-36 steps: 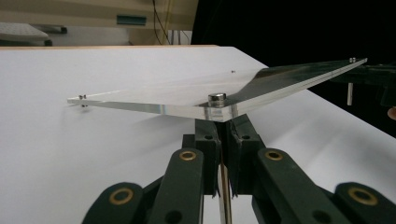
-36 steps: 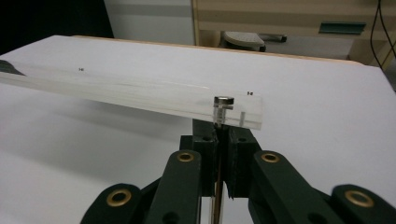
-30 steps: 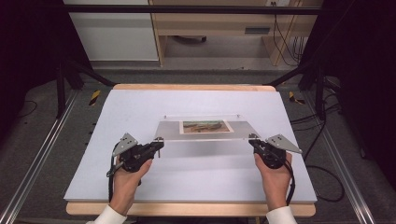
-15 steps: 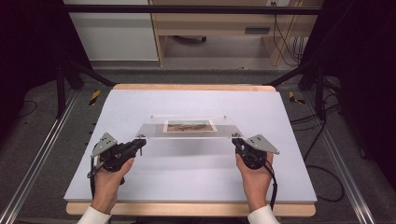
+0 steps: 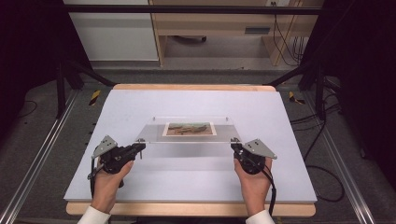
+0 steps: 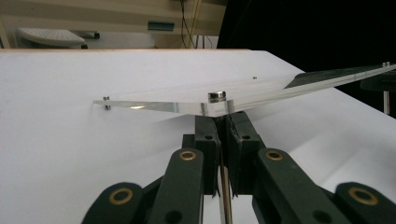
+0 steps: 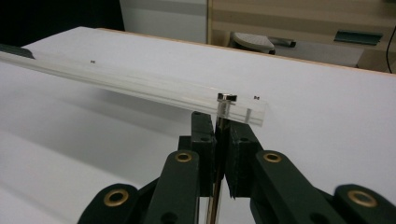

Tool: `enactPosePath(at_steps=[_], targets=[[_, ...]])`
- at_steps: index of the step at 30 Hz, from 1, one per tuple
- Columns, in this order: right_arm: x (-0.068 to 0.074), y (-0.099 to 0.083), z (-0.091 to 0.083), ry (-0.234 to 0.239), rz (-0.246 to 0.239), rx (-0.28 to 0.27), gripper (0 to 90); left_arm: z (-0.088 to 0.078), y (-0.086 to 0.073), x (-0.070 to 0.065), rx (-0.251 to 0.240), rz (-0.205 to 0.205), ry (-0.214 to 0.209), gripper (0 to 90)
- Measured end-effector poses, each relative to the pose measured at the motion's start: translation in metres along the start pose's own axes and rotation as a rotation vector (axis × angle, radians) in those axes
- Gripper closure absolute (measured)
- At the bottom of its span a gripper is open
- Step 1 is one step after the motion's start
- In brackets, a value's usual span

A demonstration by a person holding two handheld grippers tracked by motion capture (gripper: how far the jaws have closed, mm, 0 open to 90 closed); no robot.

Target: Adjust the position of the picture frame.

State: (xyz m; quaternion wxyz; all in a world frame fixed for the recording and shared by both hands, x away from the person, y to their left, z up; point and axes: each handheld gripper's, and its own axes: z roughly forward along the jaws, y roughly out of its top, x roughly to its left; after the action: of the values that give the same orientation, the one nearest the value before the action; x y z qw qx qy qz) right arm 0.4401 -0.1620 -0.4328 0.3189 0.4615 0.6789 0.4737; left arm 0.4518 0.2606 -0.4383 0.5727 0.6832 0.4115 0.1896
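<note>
1. White sheeting is covering the table (image 5: 140, 107), and the clear frame (image 5: 189, 129) is sitting above its middle, held up off the surface with a small landscape picture (image 5: 189, 129) sandwiched inside.
2. At each near corner a slim metal leg is hanging down from the frame under a round screw head (image 6: 216, 96); far corners are carrying similar screws.
3. On the person's left, the left gripper (image 5: 139, 148) is pinching the leg at the near left corner, its jaws pressed almost together around it.
4. Opposite, the right gripper (image 5: 233, 145) is pinching the leg (image 7: 223, 112) at the near right corner in the same tight way.
5. Judging by its look, the frame is stiff, fairly light, smooth and slippery, and likely to scratch or chip if knocked.
6. Holding it by the two legs is keeping the pads off the glossy faces; both hands probably need to be moving together, since a twist could lever the thin legs.
7. Beyond the table, wooden furniture (image 5: 219, 28) and loose cables (image 5: 322, 135) are lying on the grey floor.
</note>
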Motion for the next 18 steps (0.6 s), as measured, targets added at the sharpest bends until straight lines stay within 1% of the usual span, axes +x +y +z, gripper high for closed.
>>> enactPosePath(at_steps=[2,3,4,5,8,10,11,13,15,18], targets=[[0.002,-0.003,-0.001,0.002,0.006,0.009,83.6,0.0,-0.003,0.0,0.016,-0.007,0.0,83.8],[0.002,-0.008,-0.002,0.011,0.027,0.016,83.9,-0.001,-0.004,0.0,0.029,-0.001,0.0,83.9],[0.002,-0.008,-0.002,0.011,0.027,0.016,83.9,-0.001,-0.005,-0.001,0.039,0.005,0.003,83.9],[0.003,-0.014,-0.003,0.02,0.038,0.027,84.0,-0.001,-0.007,-0.001,0.062,0.018,0.01,83.9],[0.003,-0.019,-0.003,0.027,0.042,0.04,84.4,-0.001,-0.012,-0.001,0.095,0.023,0.009,84.2],[0.004,-0.024,-0.003,0.03,0.053,0.05,84.5,-0.001,-0.014,-0.003,0.115,0.03,0.018,84.2],[0.004,-0.026,-0.003,0.031,0.053,0.052,84.7,-0.001,-0.016,-0.003,0.123,0.03,0.022,84.3],[0.003,-0.03,-0.003,0.045,0.077,0.061,84.8,-0.001,-0.017,-0.003,0.138,0.033,0.024,84.3],[0.003,-0.031,-0.003,0.044,0.074,0.064,84.8,-0.001,-0.018,-0.003,0.146,0.037,0.026,84.3],[0.003,-0.034,-0.002,0.048,0.085,0.068,84.8,0.0,-0.02,-0.004,0.158,0.035,0.029,84.2]])
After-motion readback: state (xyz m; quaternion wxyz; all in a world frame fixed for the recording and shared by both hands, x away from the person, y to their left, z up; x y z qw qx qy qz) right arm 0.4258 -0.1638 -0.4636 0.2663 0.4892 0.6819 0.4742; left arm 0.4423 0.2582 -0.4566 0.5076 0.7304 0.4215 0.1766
